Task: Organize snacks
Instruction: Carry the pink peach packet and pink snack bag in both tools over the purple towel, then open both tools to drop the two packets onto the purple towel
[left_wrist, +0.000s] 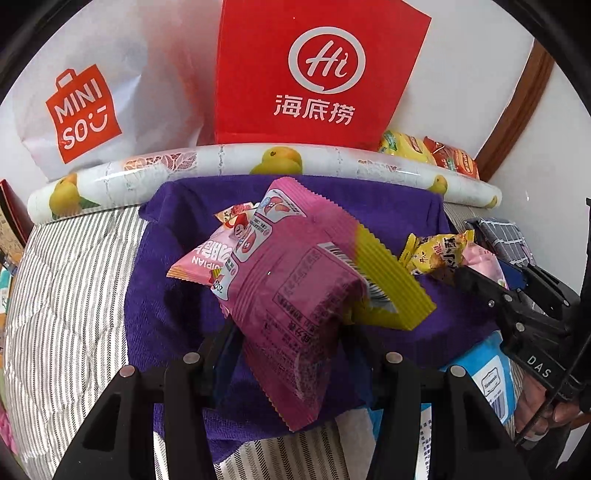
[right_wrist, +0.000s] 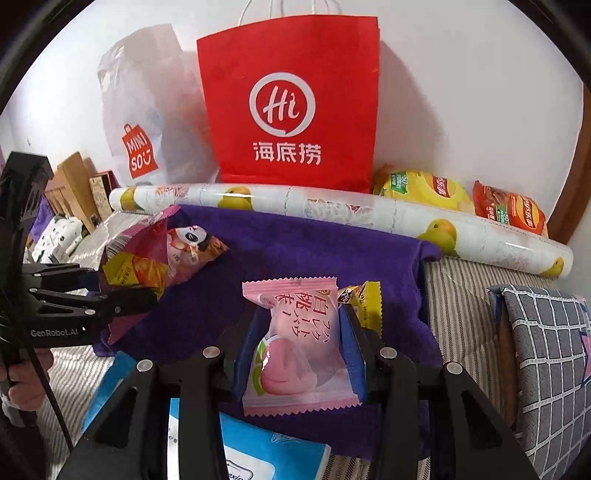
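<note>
- I am clamping my left tongs (left_wrist: 291, 332) on a dark pink snack packet (left_wrist: 291, 291) with a yellow crimped end, holding it above the purple towel (left_wrist: 177, 295); another packet with a panda on it is hanging against it (whether that one is also pinched, I cannot tell).
- I am gripping a pale pink peach sweet (right_wrist: 295, 350) in my right tongs (right_wrist: 295, 354), with a small yellow packet (right_wrist: 364, 299) showing just behind at one o'clock.
- Both packets are in the air, so nothing is looking sorted yet; two crisp bags (right_wrist: 424, 190) are sitting at two o'clock, untouched.
- At twelve o'clock the fruit-print roll (right_wrist: 332, 206) and red paper bag (right_wrist: 291, 110) are walling me in.
- The towel's middle is looking like open room.
</note>
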